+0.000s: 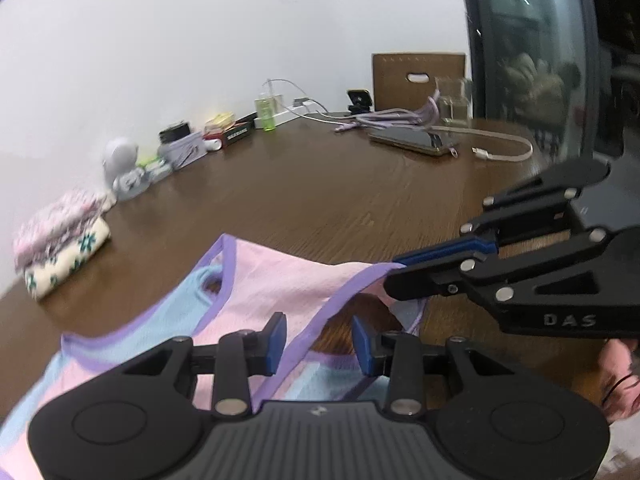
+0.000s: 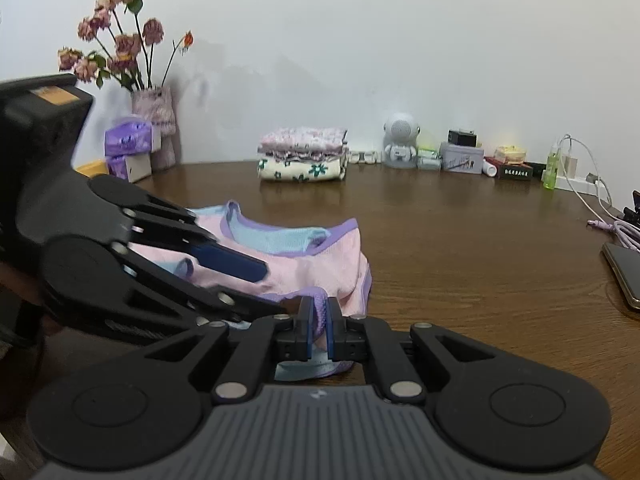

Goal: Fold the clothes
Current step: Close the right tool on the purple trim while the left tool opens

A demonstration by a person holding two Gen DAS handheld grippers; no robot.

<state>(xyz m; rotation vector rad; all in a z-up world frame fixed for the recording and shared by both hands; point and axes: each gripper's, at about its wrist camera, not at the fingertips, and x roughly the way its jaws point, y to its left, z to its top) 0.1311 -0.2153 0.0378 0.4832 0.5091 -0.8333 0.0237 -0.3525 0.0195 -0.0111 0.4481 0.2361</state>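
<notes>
A pink and light-blue sleeveless top [image 1: 272, 272] with purple trim lies bunched on the brown wooden table [image 1: 320, 192]. My left gripper [image 1: 320, 340] is open, and a purple-trimmed edge of the top runs through the gap between its blue pads. From the right, my right gripper [image 1: 394, 270] is shut on a purple hem and holds it slightly off the table. In the right wrist view, the right gripper [image 2: 319, 320] pinches purple fabric of the top [image 2: 320, 268]. The left gripper [image 2: 276, 290] reaches in from the left over the pink cloth.
A folded stack of floral clothes [image 2: 304, 156] sits near the wall. Along the wall stand a vase of dried flowers [image 2: 154, 120], tissue packs [image 2: 128, 140], an astronaut figure [image 2: 400, 144], boxes and a green bottle [image 2: 551, 172]. A phone [image 1: 412, 140] and cables lie at the right.
</notes>
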